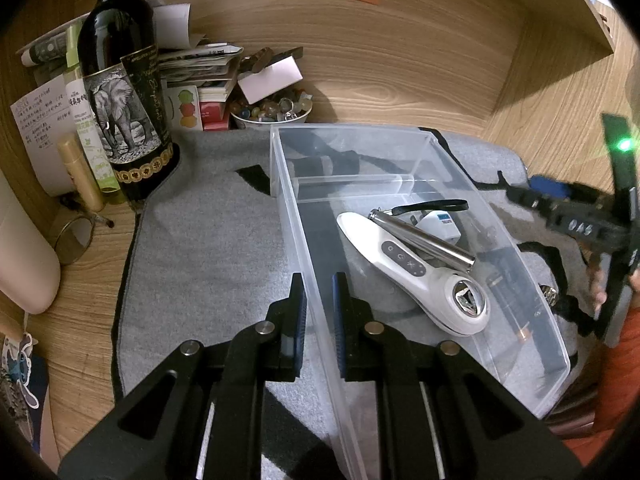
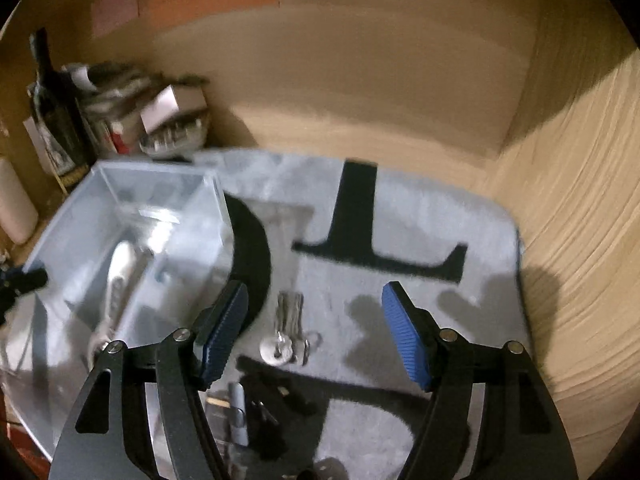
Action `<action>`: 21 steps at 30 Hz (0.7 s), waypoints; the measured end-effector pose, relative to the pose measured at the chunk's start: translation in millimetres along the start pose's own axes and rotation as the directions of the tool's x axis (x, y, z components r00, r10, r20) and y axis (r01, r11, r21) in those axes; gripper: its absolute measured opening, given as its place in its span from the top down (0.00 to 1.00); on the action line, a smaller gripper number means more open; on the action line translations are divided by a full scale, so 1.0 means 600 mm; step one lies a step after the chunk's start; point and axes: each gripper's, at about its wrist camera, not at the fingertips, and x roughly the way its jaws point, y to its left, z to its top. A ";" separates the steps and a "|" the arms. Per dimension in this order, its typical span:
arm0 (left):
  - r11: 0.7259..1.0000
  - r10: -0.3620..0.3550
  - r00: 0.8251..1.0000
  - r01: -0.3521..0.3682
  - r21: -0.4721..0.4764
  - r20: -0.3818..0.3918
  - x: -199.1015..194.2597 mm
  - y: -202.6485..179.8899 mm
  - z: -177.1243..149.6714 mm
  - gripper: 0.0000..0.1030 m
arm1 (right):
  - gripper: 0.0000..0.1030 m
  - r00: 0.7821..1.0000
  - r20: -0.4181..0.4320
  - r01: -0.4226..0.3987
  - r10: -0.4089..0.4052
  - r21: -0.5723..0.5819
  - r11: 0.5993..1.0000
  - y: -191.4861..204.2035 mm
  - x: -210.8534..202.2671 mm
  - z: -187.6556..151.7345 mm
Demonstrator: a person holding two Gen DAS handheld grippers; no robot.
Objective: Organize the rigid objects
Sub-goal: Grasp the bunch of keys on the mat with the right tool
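Grey mat (image 2: 420, 208), keys (image 2: 289, 330) between wide right claw (image 2: 314, 334) tips, untouched

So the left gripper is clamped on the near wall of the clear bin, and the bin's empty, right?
Not quite. The left gripper is clamped on the near wall of the clear bin, but the bin is not empty: the left wrist view shows a white handheld device and a metal cylinder lying inside.

Wine bottle (image 1: 120, 92) (elephant label), stone bowl (image 1: 272, 114)
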 end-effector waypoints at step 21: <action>1.000 -0.001 1.000 0.001 -0.007 0.000 0.000 0.000 -0.001 0.88 | 0.81 0.993 -0.110 -0.054 0.052 -0.012 0.998 0.010 0.049 -0.045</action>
